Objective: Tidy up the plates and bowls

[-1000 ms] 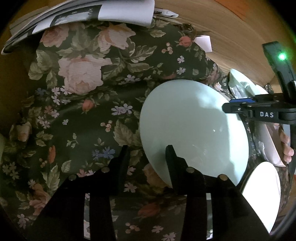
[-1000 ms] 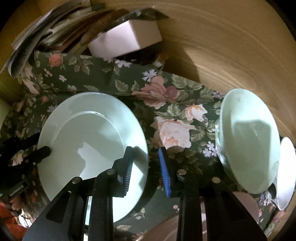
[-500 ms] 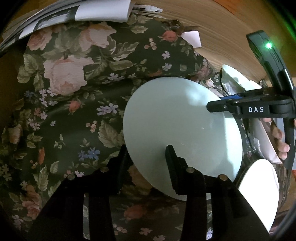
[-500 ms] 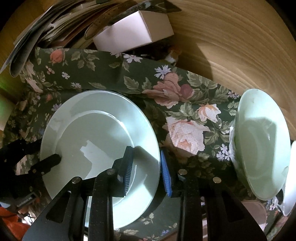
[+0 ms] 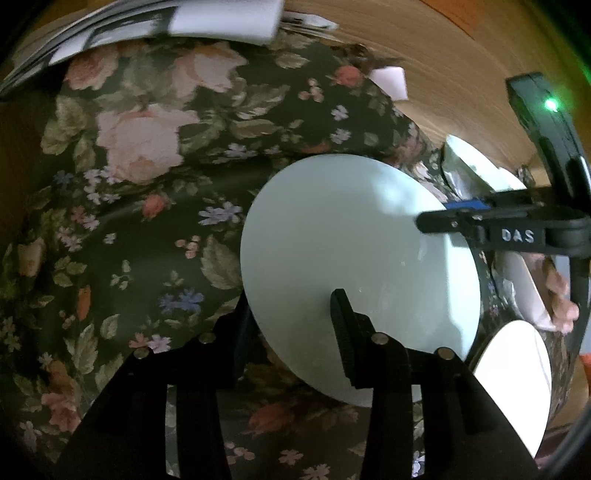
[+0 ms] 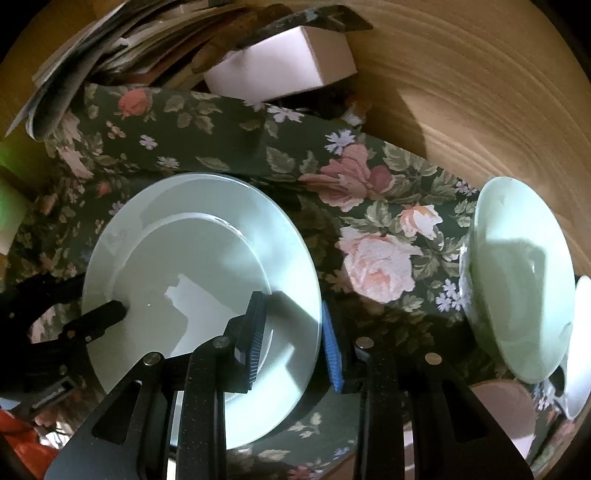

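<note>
A pale green plate (image 5: 354, 266) (image 6: 199, 280) is held between both grippers over the floral cloth (image 5: 147, 184). My left gripper (image 5: 291, 321) has one finger over the plate's near rim and one under it. My right gripper (image 6: 291, 332) straddles the plate's opposite rim with blue-padded fingers (image 6: 330, 350); it also shows in the left wrist view (image 5: 461, 218). A pale green bowl (image 6: 517, 280) stands tilted on its edge at the right. A white plate (image 5: 517, 376) lies at the lower right.
Stacked magazines (image 5: 129, 33) and a white box (image 6: 280, 62) lie at the cloth's far edge. Bare wooden table (image 6: 461, 92) lies beyond the cloth. Another white dish (image 6: 580, 339) sits behind the bowl. A pinkish round dish (image 6: 506, 410) is at lower right.
The plate has shifted a little in both views while both grippers stay on its rims. The bowl appears slightly farther right in the right wrist view.
</note>
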